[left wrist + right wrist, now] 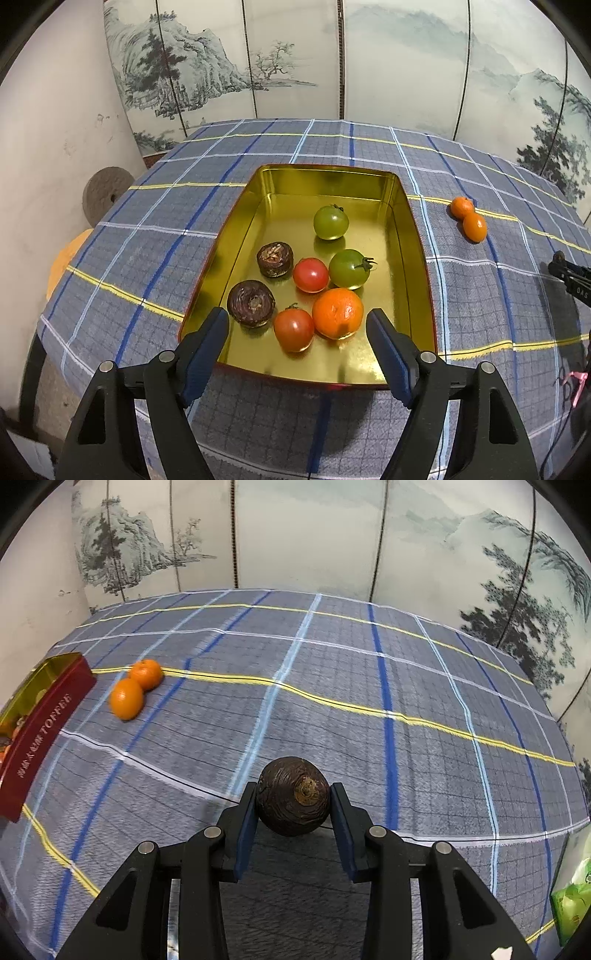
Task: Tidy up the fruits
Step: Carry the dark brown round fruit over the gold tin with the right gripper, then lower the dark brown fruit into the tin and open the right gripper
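Note:
A gold tin tray (402, 236) holds two green tomatoes (331, 222), two red tomatoes (310, 274), an orange (337, 313) and two dark brown water chestnuts (251, 303). My left gripper (298, 328) is open over the tray's near end, holding nothing. Two small oranges (468, 218) lie on the cloth right of the tray; they also show in the right wrist view (136, 688). My right gripper (293, 803) is shut on a dark brown water chestnut (293, 801) just above the cloth. The tray's red side (40, 734) is at the far left.
A blue checked tablecloth (369, 686) covers the table. A painted folding screen (295, 55) stands behind it. A green packet (572, 897) lies at the right edge. The right gripper's tip (569, 277) shows at the left wrist view's right edge.

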`<act>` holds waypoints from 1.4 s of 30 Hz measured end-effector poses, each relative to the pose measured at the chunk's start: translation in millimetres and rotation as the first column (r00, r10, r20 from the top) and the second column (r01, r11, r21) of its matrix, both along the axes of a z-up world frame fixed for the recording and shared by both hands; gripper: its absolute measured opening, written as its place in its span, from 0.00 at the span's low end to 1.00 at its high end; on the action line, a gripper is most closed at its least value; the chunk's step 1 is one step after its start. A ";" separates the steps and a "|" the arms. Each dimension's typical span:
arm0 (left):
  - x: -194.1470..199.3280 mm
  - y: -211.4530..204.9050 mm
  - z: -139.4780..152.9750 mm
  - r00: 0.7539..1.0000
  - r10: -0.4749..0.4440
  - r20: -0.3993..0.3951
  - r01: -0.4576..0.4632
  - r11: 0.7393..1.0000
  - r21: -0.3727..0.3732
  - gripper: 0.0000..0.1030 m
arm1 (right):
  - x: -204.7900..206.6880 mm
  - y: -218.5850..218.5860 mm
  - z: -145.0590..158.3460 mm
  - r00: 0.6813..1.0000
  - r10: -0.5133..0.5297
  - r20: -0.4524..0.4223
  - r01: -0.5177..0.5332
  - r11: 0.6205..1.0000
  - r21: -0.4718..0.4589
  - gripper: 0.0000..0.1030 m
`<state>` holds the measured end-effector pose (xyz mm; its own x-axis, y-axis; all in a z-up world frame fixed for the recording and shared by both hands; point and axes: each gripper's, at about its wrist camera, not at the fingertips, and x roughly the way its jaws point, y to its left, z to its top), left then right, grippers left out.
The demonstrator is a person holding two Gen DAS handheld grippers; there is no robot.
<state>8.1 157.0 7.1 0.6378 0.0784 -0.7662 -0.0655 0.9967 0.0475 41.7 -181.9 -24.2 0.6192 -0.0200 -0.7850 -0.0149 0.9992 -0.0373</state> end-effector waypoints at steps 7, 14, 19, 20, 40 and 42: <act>-4.9 6.7 2.2 1.000 0.012 0.011 -0.012 1.000 -0.021 0.75 | -1.2 25.0 13.4 0.997 0.074 0.015 -0.075 0.997 0.036 0.34; -12.1 20.5 8.5 0.998 0.045 0.032 -0.044 0.999 -0.026 0.75 | -5.4 70.5 35.8 0.980 0.192 0.046 -0.195 0.978 0.068 0.34; -19.3 39.3 14.5 0.994 0.097 0.051 -0.095 0.995 -0.035 0.75 | -7.1 110.9 52.4 0.958 0.279 0.069 -0.285 0.952 0.114 0.34; -20.4 43.7 15.3 0.993 0.109 0.053 -0.108 0.994 -0.036 0.75 | -7.2 121.3 55.9 0.950 0.303 0.074 -0.310 0.942 0.127 0.34; -36.4 105.3 7.9 0.968 0.252 0.020 -0.251 0.967 -0.053 0.75 | -11.5 280.0 42.4 0.811 0.585 0.021 -0.583 0.805 0.113 0.34; -36.5 109.0 5.8 0.966 0.259 0.016 -0.258 0.965 -0.055 0.75 | -8.6 285.9 38.4 0.809 0.588 0.011 -0.585 0.803 0.113 0.34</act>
<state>-28.4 266.0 12.9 0.6183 0.2035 -0.7592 -0.3220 0.9467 -0.0085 33.1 104.0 14.2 0.4674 0.4251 -0.7751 -0.5991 0.7970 0.0759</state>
